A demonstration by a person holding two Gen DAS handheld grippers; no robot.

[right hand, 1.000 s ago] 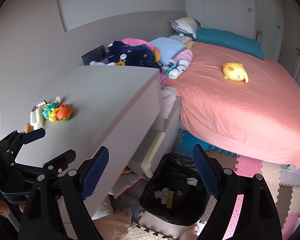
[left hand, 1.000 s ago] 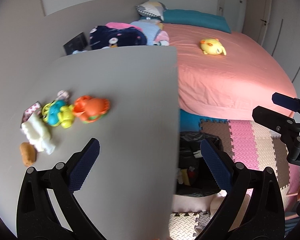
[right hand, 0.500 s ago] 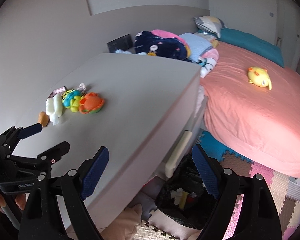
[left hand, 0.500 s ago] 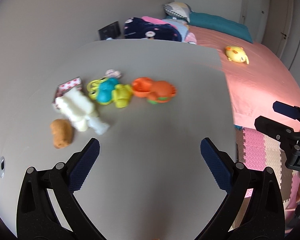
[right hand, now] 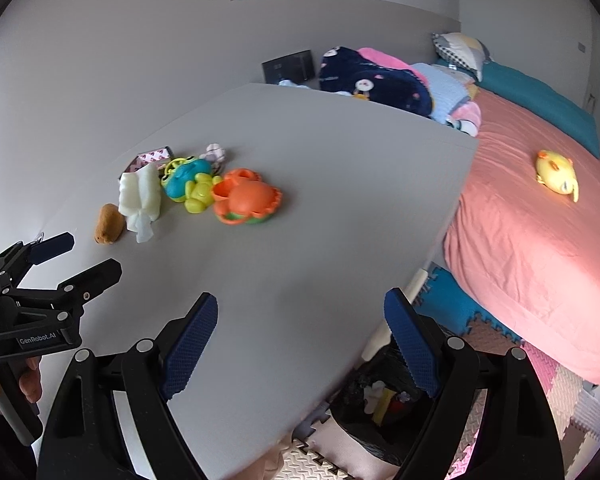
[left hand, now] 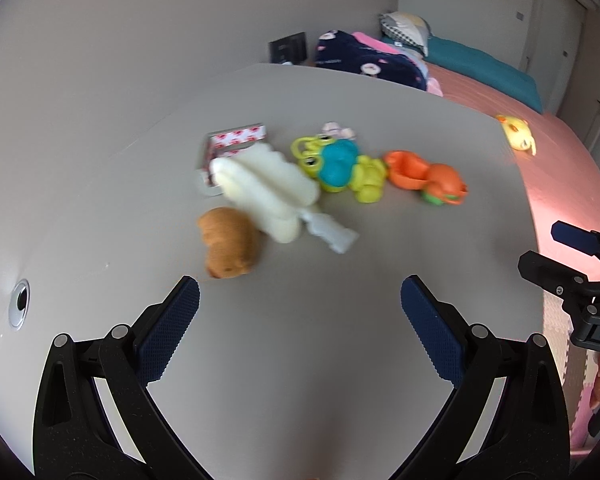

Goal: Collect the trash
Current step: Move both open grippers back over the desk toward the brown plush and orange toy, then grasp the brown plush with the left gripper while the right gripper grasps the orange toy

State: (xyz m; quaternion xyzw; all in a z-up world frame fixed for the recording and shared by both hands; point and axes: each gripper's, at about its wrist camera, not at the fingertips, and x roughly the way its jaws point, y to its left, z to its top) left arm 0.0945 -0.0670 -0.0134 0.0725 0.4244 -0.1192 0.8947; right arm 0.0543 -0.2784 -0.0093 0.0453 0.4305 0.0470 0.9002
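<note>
- Left wrist view: the left tool (left hand: 300, 304) hangs low over the grey desk (left hand: 340, 360) with its jaws wide apart and nothing between them, pointed at the cluster ahead, which suggests it is lining up for a pick; nearest its fingers lies a brown lump (left hand: 228, 242), touching a white crumpled tissue (left hand: 266, 188) with a pale plastic wrapper (left hand: 330, 232) trailing from it; these look like the trash to collect, though motion blur hides detail; behind them sits a small patterned box (left hand: 236, 140), possibly trash as well; to the right lie a teal and yellow toy (left hand: 340, 166) and an orange toy (left hand: 424, 176), likely to be left alone; the right tool (left hand: 556, 248) shows at the right edge beyond the desk, also spread and empty.
- Right wrist view: the right tool (right hand: 300, 340) hangs over the near corner of the desk (right hand: 340, 200), jaws apart and holding nothing, well away from the cluster, so it seems to be standing by; the left tool (right hand: 76, 256) shows at the left, gaping, just short of the brown lump (right hand: 109, 218) and tissue (right hand: 140, 194); below the desk edge stands a black trash bag (right hand: 364, 408) on the floor with scraps already inside, placed close so items can be dropped in; the pink bed (right hand: 520, 220) with a yellow plush (right hand: 556, 176) lies beyond.
</note>
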